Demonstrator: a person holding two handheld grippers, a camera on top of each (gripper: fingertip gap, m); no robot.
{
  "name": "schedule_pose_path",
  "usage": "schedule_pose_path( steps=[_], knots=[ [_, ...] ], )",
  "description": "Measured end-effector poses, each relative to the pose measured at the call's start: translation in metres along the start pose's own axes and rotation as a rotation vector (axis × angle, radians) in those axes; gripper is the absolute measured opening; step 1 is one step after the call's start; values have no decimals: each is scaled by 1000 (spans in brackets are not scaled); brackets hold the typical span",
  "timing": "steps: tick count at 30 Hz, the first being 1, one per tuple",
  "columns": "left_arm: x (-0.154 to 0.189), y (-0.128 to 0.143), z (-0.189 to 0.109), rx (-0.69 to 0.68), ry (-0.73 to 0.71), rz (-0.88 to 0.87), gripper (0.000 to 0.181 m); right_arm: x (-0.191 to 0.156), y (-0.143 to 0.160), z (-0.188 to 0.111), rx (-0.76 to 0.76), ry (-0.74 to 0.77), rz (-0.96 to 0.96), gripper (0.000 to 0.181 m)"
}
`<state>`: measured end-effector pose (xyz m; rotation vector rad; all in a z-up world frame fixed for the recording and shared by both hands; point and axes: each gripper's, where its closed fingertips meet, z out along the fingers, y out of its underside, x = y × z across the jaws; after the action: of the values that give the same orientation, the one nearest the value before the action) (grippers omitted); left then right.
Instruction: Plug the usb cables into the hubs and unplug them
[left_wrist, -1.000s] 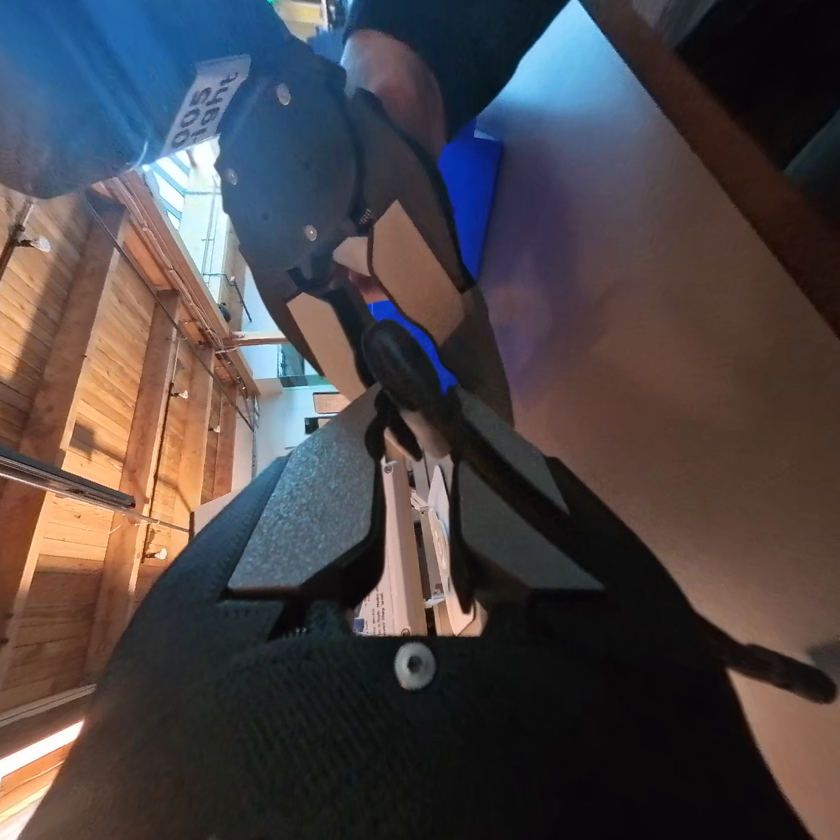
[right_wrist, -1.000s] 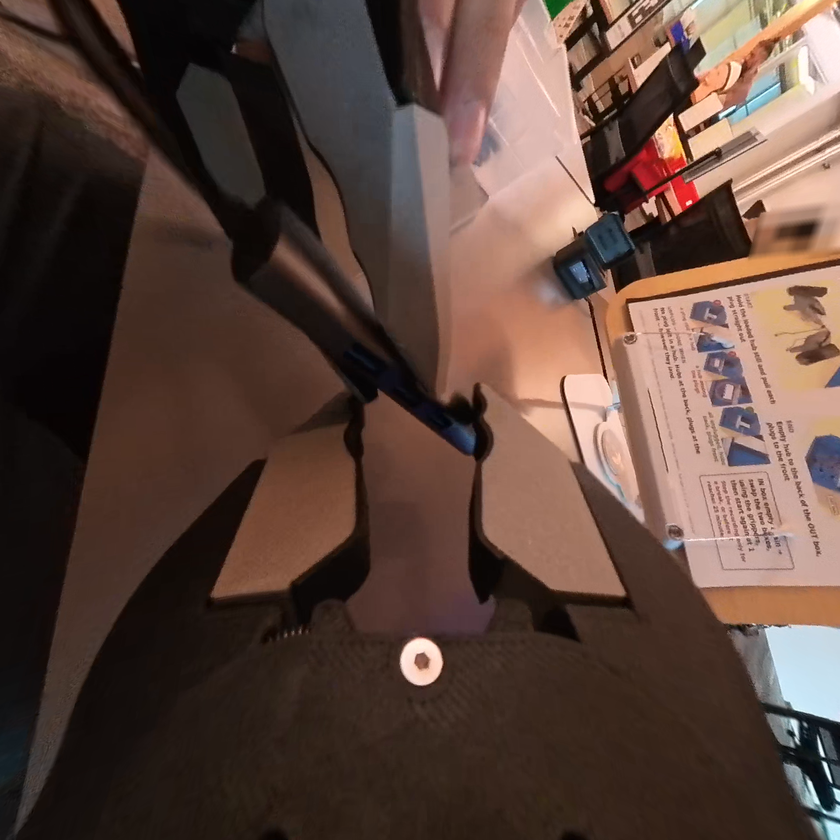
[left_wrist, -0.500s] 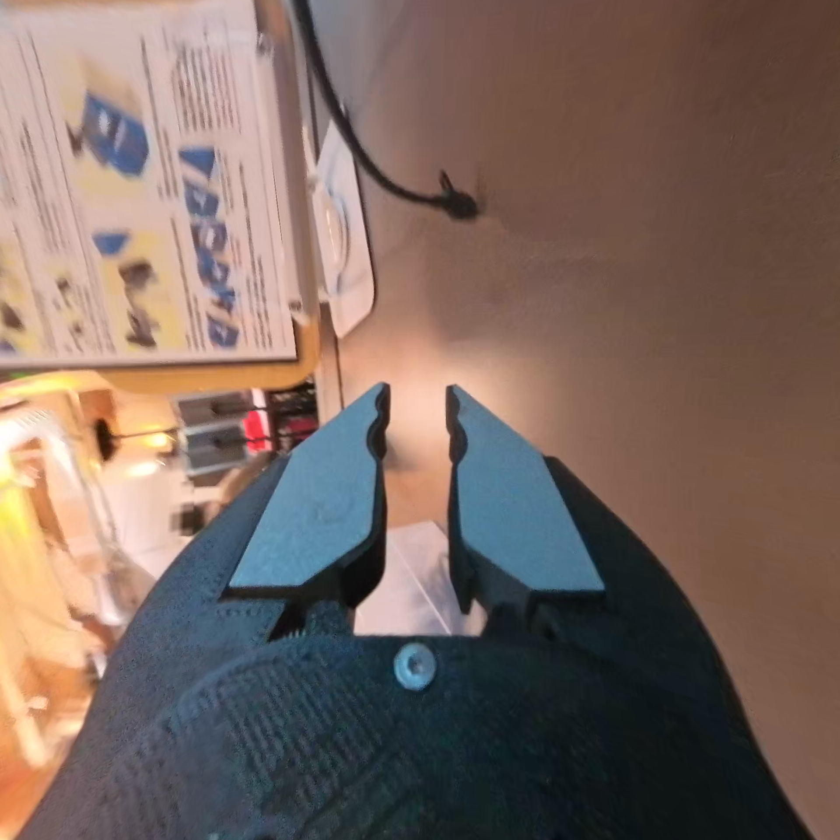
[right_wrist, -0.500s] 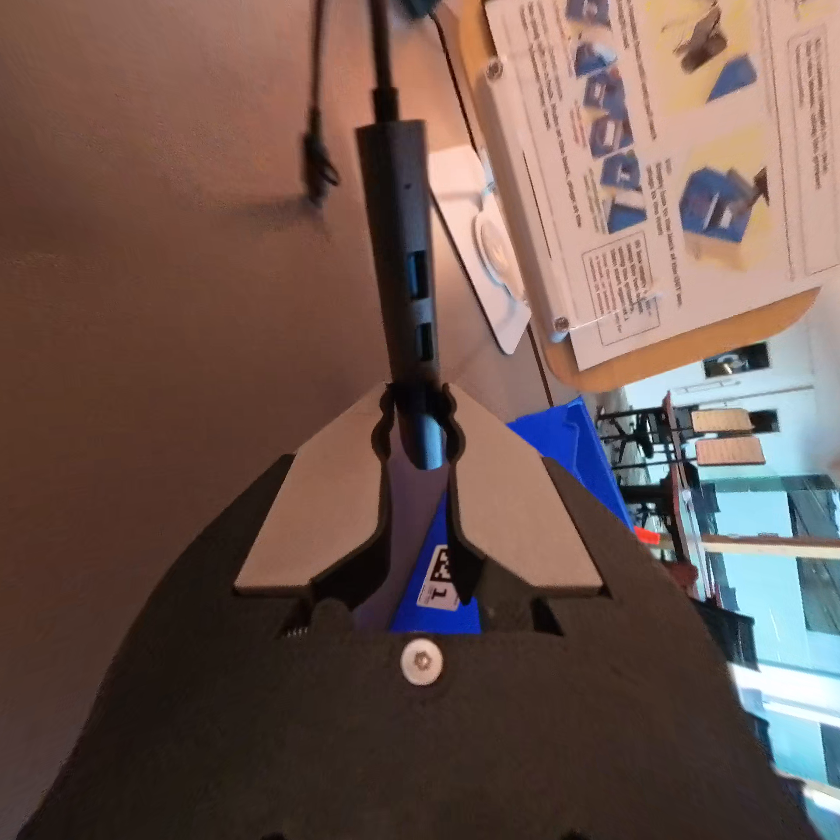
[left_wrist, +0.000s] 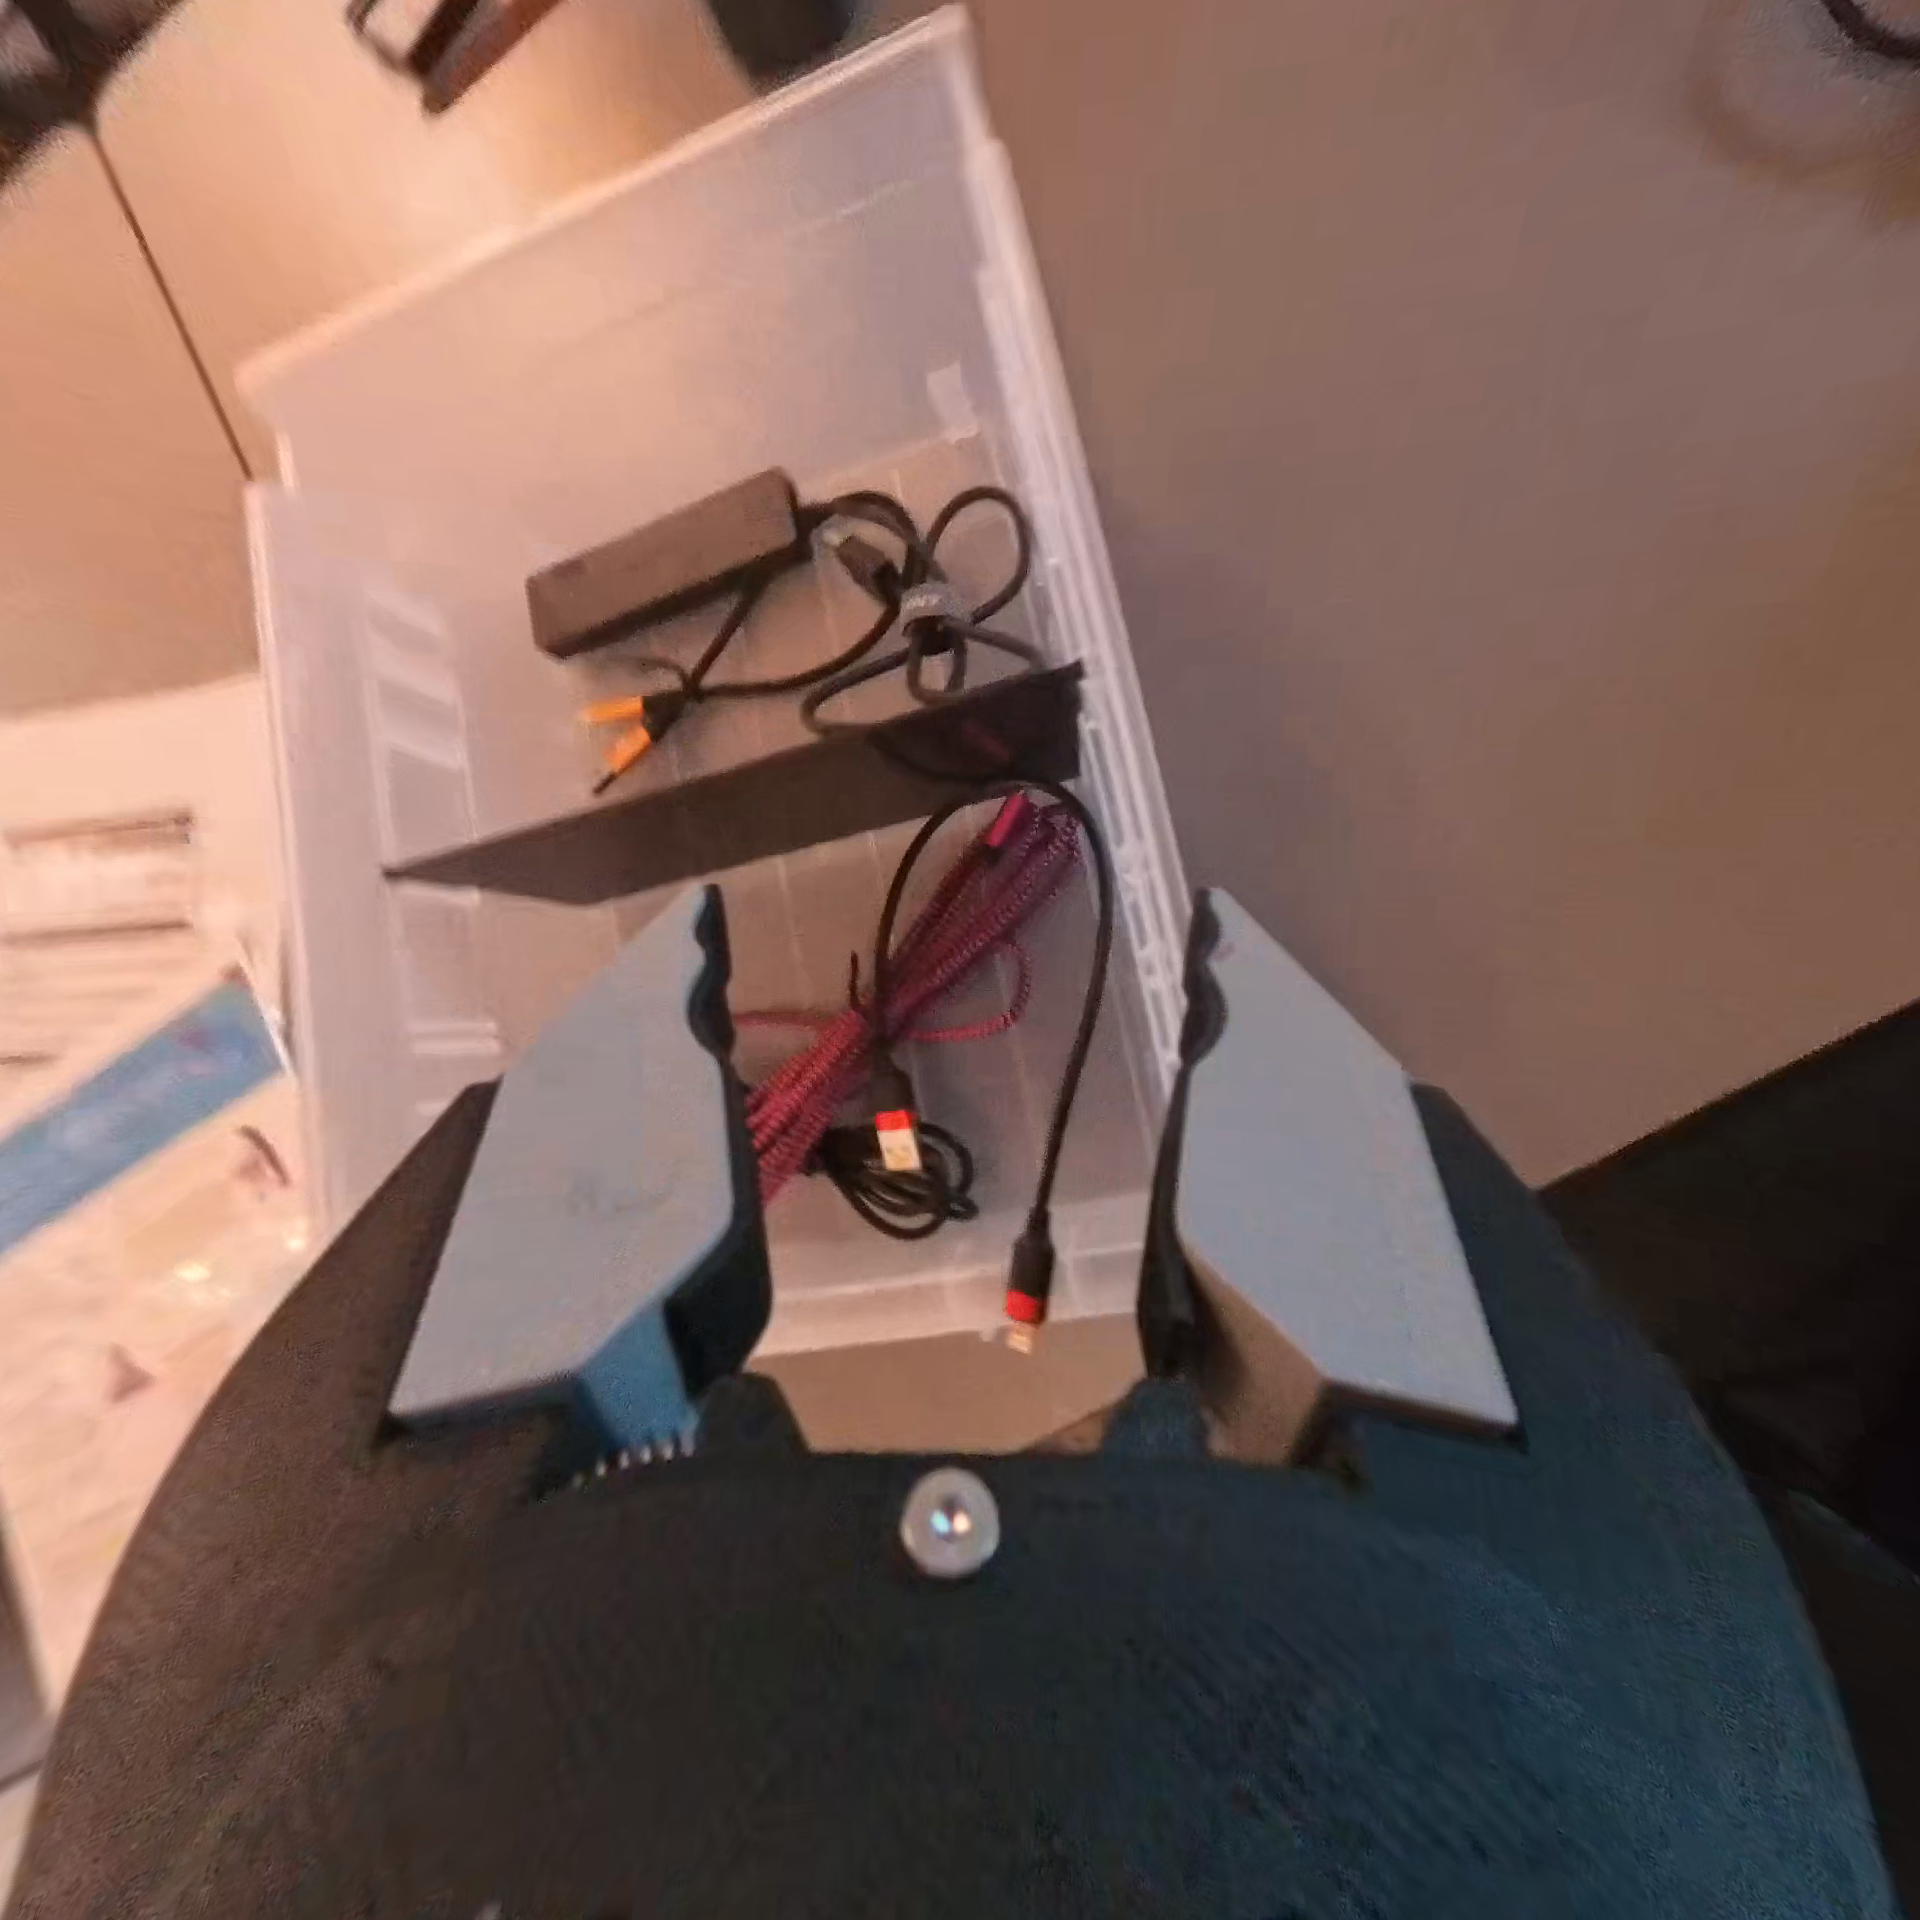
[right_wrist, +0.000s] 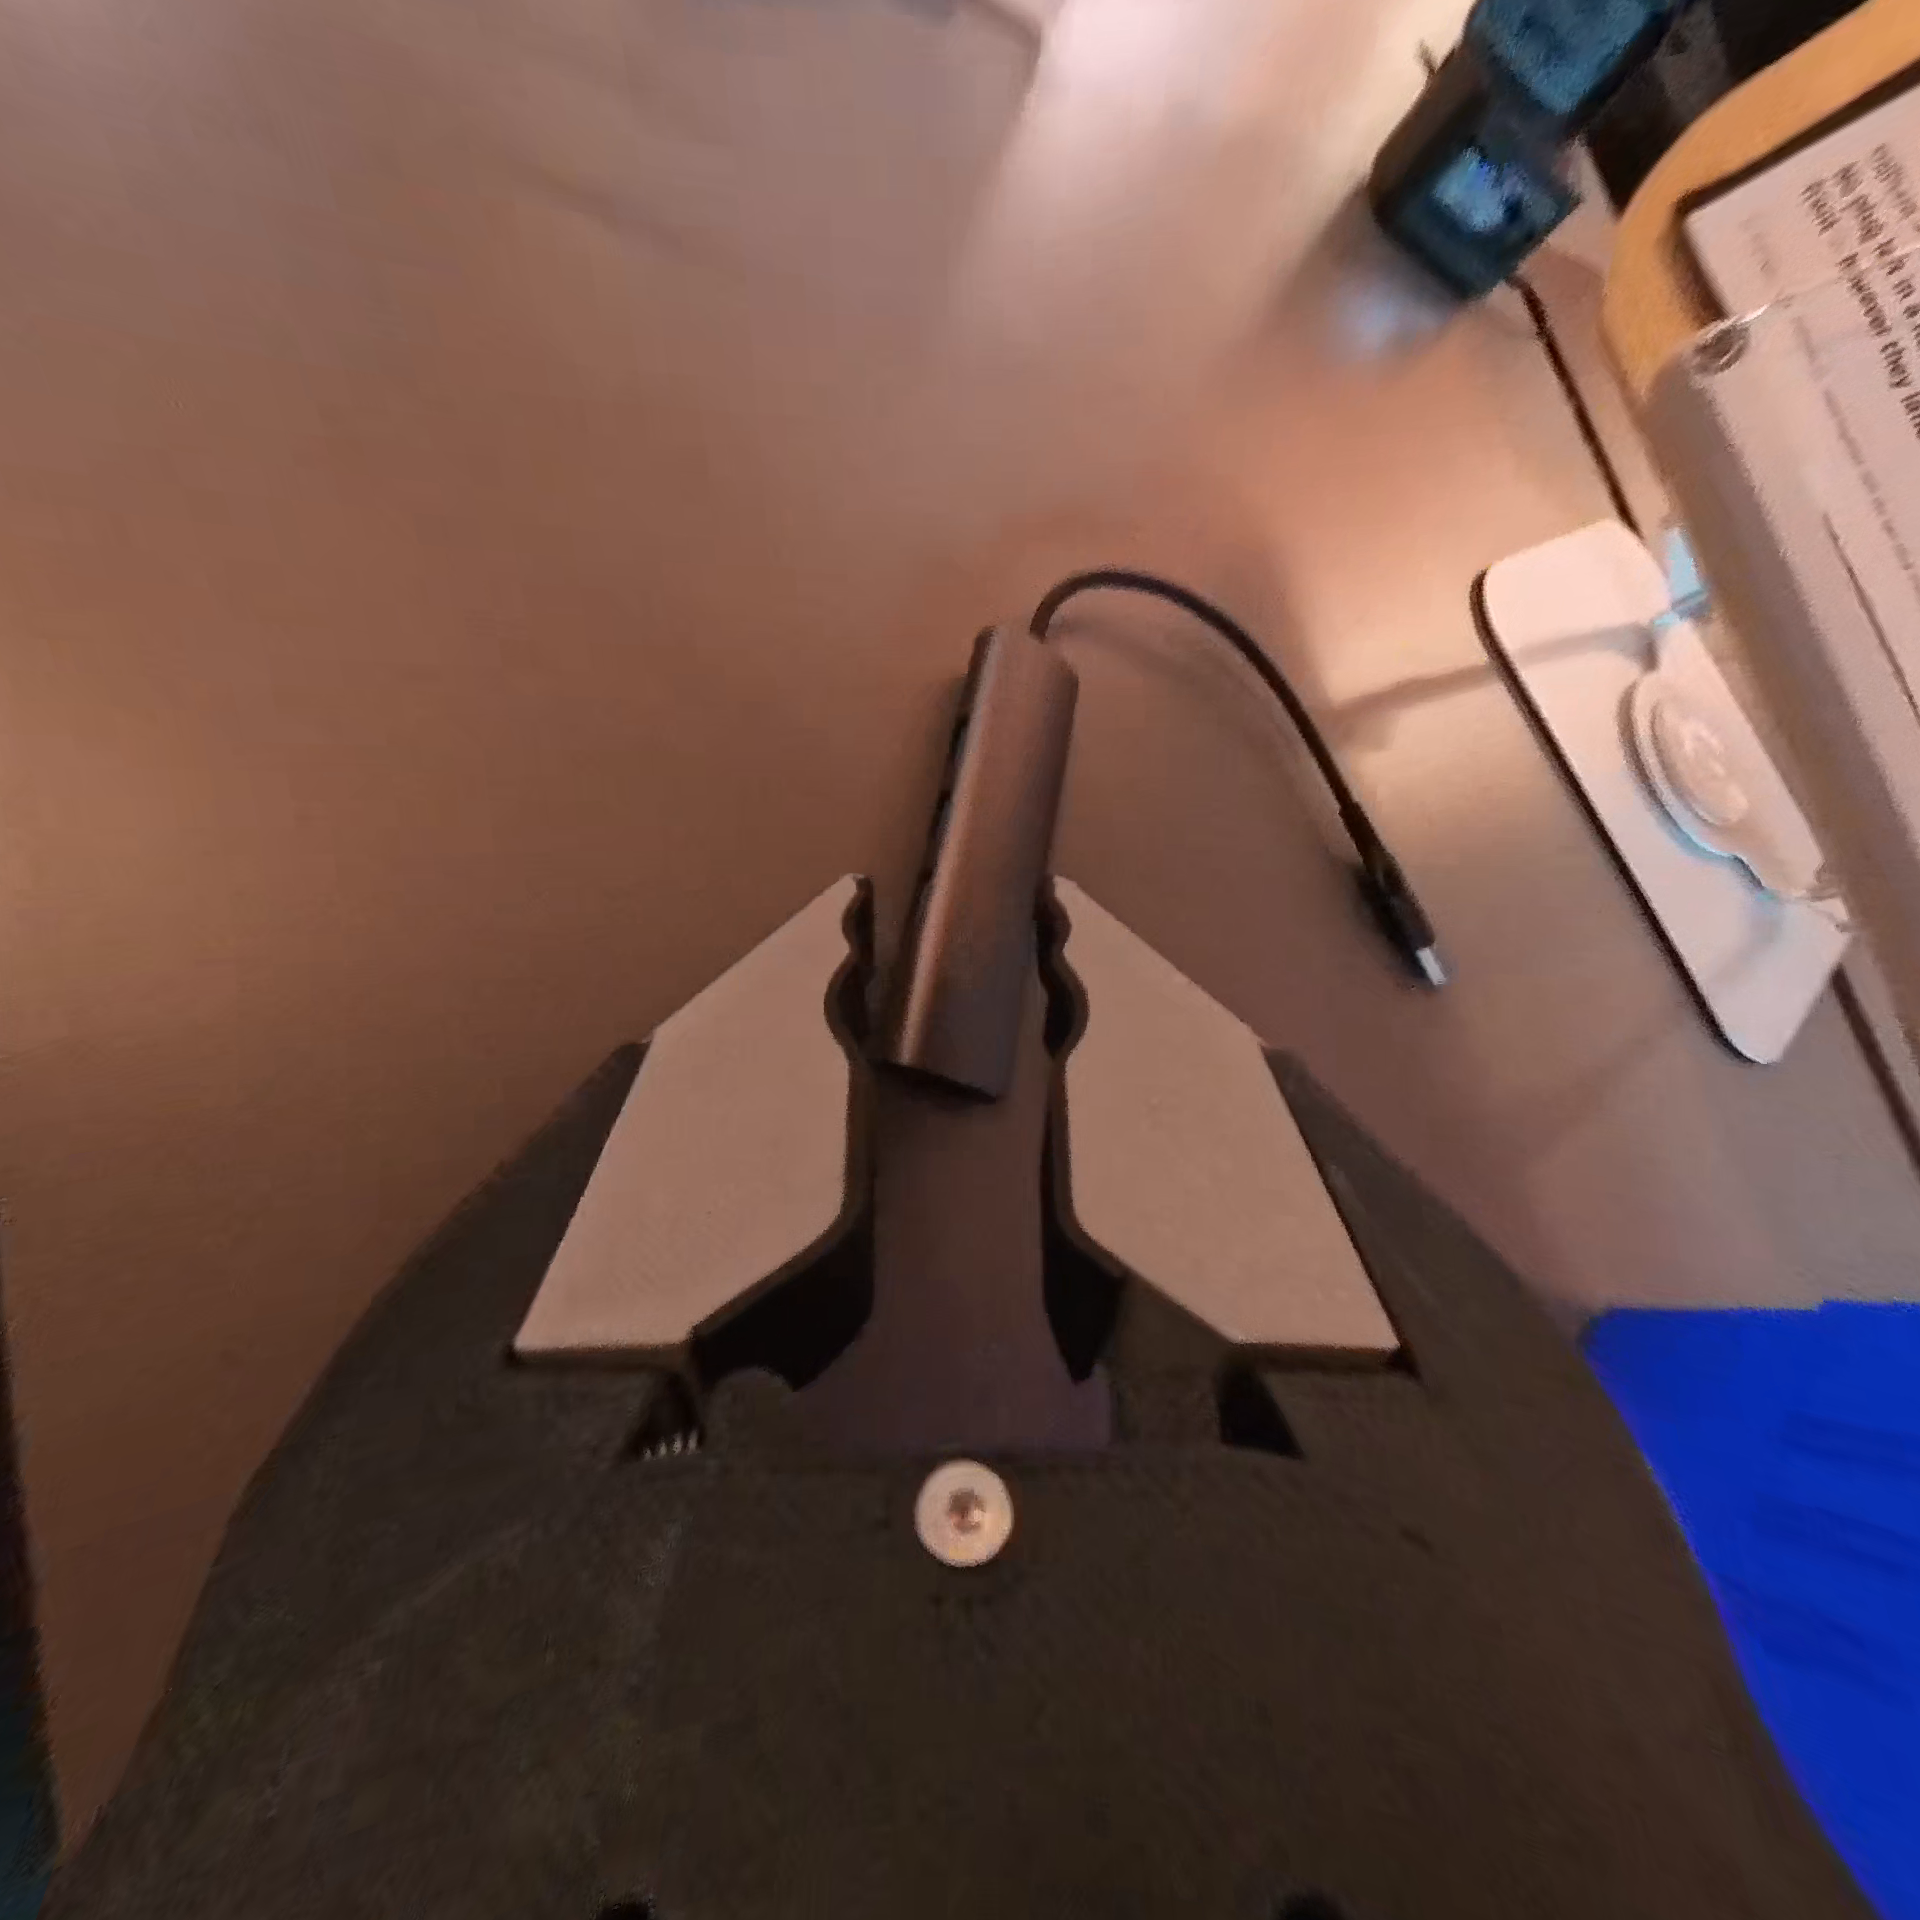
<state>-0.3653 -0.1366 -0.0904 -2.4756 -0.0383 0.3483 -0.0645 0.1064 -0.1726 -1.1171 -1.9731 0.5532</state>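
The left gripper (left_wrist: 951, 977) hangs empty, jaws spread wide, over the clear bin (left_wrist: 1023, 343) — the red-tipped black cable (left_wrist: 1081, 997) lies straight ahead in the near compartment, running lengthwise between the jaws. The right gripper (right_wrist: 951, 935) brackets the grey hub (right_wrist: 987, 821), which points straight away along the fingers — whether it is pinched I cannot tell; bare table (right_wrist: 468, 468) lies open to its left.

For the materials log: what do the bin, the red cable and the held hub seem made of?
Bin: translucent plastic, since the contents show through its ribbed walls. Red cable: braided fabric sleeve, going by its woven texture. Hub: dark grey with a matt sheen, metal or plastic, unclear.
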Motion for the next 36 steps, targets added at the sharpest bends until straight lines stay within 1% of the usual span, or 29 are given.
schedule_pose_path(
  steps=[1, 2, 4, 5, 6, 8, 9, 10, 11, 12, 13, 15, 16, 18, 19, 21, 22, 25, 28, 30, 32, 33, 34, 36],
  knots=[
    [-3, 4, -2, 18, 15, -33, 86, 2, -5, -4, 48, -15, 32, 28],
    [-2, 3, -4, 59, 36, -39, 81, 4, -9, -7, 88, -30, 69, 27],
    [0, -5, -12, 167, 58, -51, 73, 6, -11, -10, 140, -59, 133, 26],
    [0, -7, -16, 199, 77, -75, 68, 7, -11, -10, 157, -63, 149, 25],
    [0, -4, -19, 190, 100, -102, 63, 10, -10, -10, 165, -53, 155, 23],
    [8, 15, -20, 104, 169, -139, 52, 15, -6, -7, 161, -10, 142, 21],
    [21, 25, -22, 56, 247, -140, 37, 17, -3, -6, 151, 5, 130, 20],
    [38, 29, -26, 46, 339, -143, 15, 17, 0, -5, 137, 13, 119, 19],
    [49, 29, -28, 59, 384, -161, 16, 17, 3, -3, 122, 16, 111, 19],
    [53, 31, -28, 64, 383, -172, 23, 17, 5, -1, 110, 16, 109, 20],
    [54, 31, -25, 66, 366, -174, 24, 16, 5, 0, 105, 17, 108, 21],
    [54, 30, -15, 63, 330, -159, 15, 15, 1, 0, 119, 12, 106, 22],
    [57, 29, -7, 47, 335, -157, 14, 13, -2, 0, 128, 5, 105, 22],
    [72, 18, 9, 15, 376, -154, 26, 12, -4, 0, 134, 8, 105, 23],
    [83, 12, 18, -13, 399, -136, 36, 13, -4, 0, 132, 15, 107, 25],
    [102, -2, 30, -54, 393, -61, 45, 15, -3, 1, 130, 22, 114, 29],
    [108, -9, 34, -66, 374, -21, 46, 16, -2, 0, 132, 27, 118, 30],
    [112, -32, 30, -44, 327, 16, 46, 20, -2, -6, 154, 47, 132, 30],
    [108, -46, 12, 12, 343, -34, 53, 25, -1, -11, 178, 56, 163, 30],
    [99, -41, 3, 11, 339, -75, 55, 31, 0, -13, 188, 65, 198, 31],
    [80, -23, 2, -45, 291, -118, 58, 34, 1, -14, 192, 67, 226, 32],
    [72, -16, 2, -55, 288, -169, 60, 35, 1, -14, 191, 69, 233, 32],
    [67, -8, 3, -75, 292, -211, 52, 36, 2, -14, 189, 71, 235, 32],
    [67, 7, 10, -121, 334, -258, 53, 35, 2, -13, 185, 72, 227, 32]
  ],
)
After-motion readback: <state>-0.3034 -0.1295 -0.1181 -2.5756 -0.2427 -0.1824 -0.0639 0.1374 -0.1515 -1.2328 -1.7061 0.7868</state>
